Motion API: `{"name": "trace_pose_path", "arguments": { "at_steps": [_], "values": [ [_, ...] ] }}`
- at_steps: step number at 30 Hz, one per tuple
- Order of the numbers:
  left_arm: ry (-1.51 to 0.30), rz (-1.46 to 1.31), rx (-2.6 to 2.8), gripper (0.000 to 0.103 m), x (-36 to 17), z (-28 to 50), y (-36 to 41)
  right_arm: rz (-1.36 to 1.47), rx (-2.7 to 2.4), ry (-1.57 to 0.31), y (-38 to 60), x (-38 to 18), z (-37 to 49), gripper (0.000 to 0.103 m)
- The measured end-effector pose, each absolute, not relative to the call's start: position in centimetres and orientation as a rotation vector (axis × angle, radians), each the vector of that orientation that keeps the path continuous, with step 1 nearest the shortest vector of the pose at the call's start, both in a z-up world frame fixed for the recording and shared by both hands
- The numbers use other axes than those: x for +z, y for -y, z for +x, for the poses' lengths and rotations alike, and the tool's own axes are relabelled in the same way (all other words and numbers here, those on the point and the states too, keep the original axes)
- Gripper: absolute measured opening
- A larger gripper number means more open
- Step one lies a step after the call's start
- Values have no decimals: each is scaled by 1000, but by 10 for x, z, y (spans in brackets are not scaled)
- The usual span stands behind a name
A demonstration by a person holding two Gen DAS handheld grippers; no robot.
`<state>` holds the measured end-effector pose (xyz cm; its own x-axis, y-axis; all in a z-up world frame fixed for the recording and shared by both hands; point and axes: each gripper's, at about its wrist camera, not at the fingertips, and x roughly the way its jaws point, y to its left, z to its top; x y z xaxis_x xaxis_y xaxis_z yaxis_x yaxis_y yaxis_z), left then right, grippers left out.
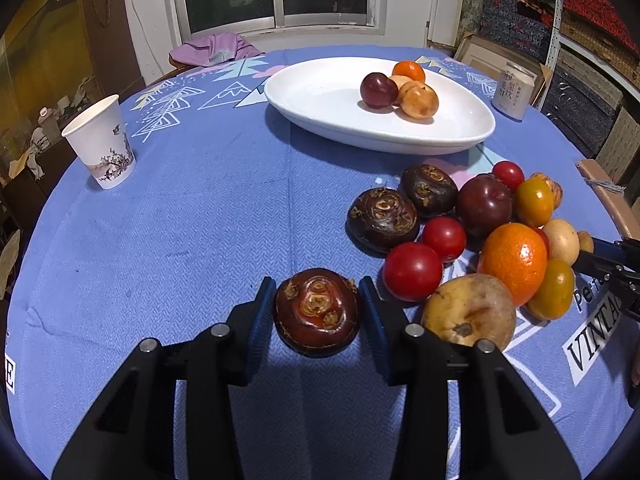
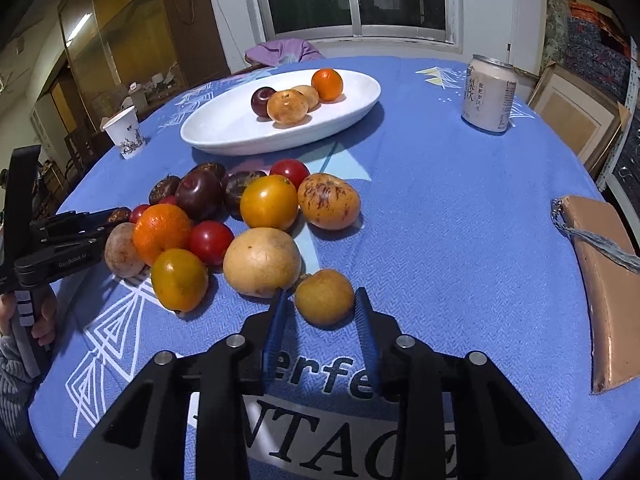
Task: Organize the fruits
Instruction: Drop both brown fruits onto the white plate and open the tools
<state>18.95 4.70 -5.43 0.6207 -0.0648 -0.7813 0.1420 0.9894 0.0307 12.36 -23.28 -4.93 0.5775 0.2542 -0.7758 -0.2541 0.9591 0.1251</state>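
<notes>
The left claw (image 1: 318, 312) grips a water chestnut (image 1: 316, 312), a squat, glossy maroon bulb with papery tan rings on its crown, its ribbed blue pads (image 1: 260, 320) pressed to both sides. The right claw (image 2: 320, 312) is closed on a small round loquat (image 2: 325, 297), matte and russet-yellow, at the near edge of the fruit pile (image 2: 240, 216) (smooth red tomatoes, a pebbled orange, dark plums, pale potato-like globes). All rest on the table's (image 2: 440, 200) woven blue cloth. Beyond the pile lies a glazed white oval plate (image 2: 224, 128), holding a plum, an orange and two tan fruits at its right end. A paper cup (image 1: 102, 142) stands far left, a can (image 2: 489, 94) far right.
</notes>
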Motion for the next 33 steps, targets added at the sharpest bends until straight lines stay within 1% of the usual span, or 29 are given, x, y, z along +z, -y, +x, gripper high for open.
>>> {"name": "trace_pose_path", "arguments": {
  "at_steps": [9,15,19,22,25,29,31,32,33],
  "values": [
    [-872,70,-106,42,-50,187,-53,38,295,-883,241,-44,122,30],
    [-835,39,-91,42,-25,195,-58,75,309,-856,246,-28,129,30],
    [-810,72,-97,42,3,225,-43,55,318,-823,238,4,158,30],
    [-801,73,-106,42,14,258,-27,45,327,-813,222,20,192,30],
    [-827,58,-119,42,9,288,-14,47,319,-827,205,19,231,30],
    [-861,26,-129,42,-6,313,-7,85,318,-880,194,1,276,30],
    [-872,19,-131,42,-13,320,-7,109,321,-915,192,-10,291,34],
    [-873,17,-131,44,-15,322,-8,130,314,-913,195,-13,294,46],
    [-871,15,-132,49,-16,322,-9,146,310,-905,198,-13,294,51]
  ]
}}
